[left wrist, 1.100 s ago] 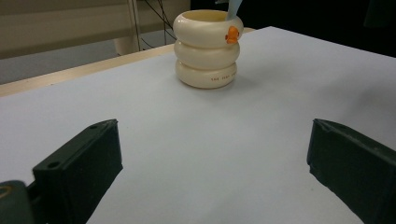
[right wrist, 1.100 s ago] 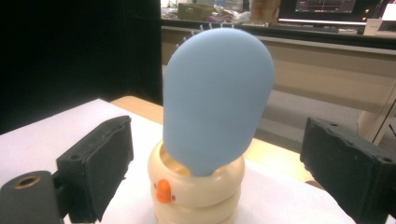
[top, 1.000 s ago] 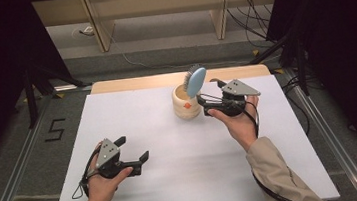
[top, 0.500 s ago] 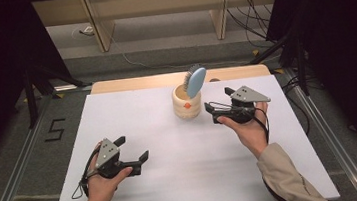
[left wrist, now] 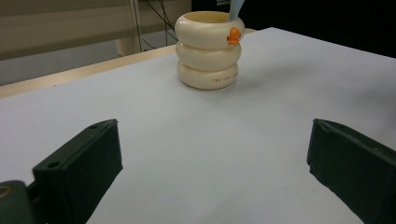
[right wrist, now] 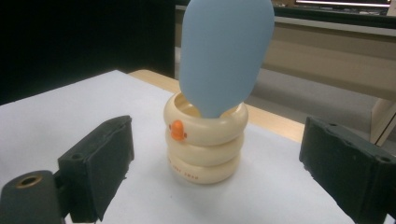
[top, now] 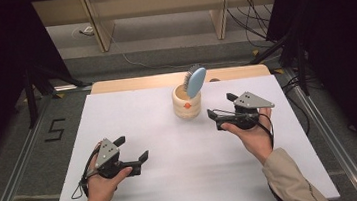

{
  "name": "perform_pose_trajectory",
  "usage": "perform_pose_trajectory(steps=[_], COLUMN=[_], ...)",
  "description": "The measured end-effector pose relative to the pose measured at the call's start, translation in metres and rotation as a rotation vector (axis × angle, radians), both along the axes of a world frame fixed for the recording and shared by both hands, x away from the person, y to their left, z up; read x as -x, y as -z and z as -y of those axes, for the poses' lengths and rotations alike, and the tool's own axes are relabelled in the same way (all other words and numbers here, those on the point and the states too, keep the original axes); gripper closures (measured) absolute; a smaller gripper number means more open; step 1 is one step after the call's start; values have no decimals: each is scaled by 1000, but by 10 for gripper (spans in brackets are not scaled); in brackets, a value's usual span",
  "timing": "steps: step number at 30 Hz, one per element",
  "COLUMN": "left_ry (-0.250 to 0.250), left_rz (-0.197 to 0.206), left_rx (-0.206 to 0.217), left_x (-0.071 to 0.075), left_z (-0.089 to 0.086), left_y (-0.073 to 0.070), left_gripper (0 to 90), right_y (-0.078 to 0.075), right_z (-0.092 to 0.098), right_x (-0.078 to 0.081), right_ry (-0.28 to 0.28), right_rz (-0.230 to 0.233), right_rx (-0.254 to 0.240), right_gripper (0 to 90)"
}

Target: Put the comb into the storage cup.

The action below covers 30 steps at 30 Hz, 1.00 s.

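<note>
1. White table [top: 175, 181] bears everything
2. Cream ringed cup [top: 187, 105] stands near its far edge, blue hairbrush [top: 196, 81] upright inside
3. Right gripper [top: 219, 105] beside cup, jaws wide, empty
4. Left gripper [top: 132, 148] well apart, jaws wide, empty

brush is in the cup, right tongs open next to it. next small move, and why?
Probably ease the right tongs a little further back from the cup, toward the person. The blue hairbrush already stands handle-down in the cream ringed cup, leaning on its rim, and the right tongs are open with nothing between the jaws, apart from the cup. Nothing seems left to grip. The left tongs rest open near the table's front.
</note>
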<state>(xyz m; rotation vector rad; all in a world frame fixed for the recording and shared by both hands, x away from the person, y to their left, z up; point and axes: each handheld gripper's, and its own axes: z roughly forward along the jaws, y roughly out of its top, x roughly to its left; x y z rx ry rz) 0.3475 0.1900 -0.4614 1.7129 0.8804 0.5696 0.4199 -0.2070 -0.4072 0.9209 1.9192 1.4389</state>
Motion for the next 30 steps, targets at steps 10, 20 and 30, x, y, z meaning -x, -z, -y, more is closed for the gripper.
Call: perform_pose_trajectory(steps=[10, 20, 30], left_ry=[-2, 0, 0], left_rz=[-1, -4, -5], left_rx=[4, 4, -1], left_x=[0, 0, 0], left_z=[-1, -1, -1], left_y=[0, 0, 1], left_gripper=[26, 26, 27], right_y=[4, 8, 14], right_z=[11, 28, 42], right_x=[12, 25, 38], right_ry=[-8, -7, -14], right_rz=[-9, -21, -35], right_rx=[6, 3, 27], right_gripper=[116, 128, 129])
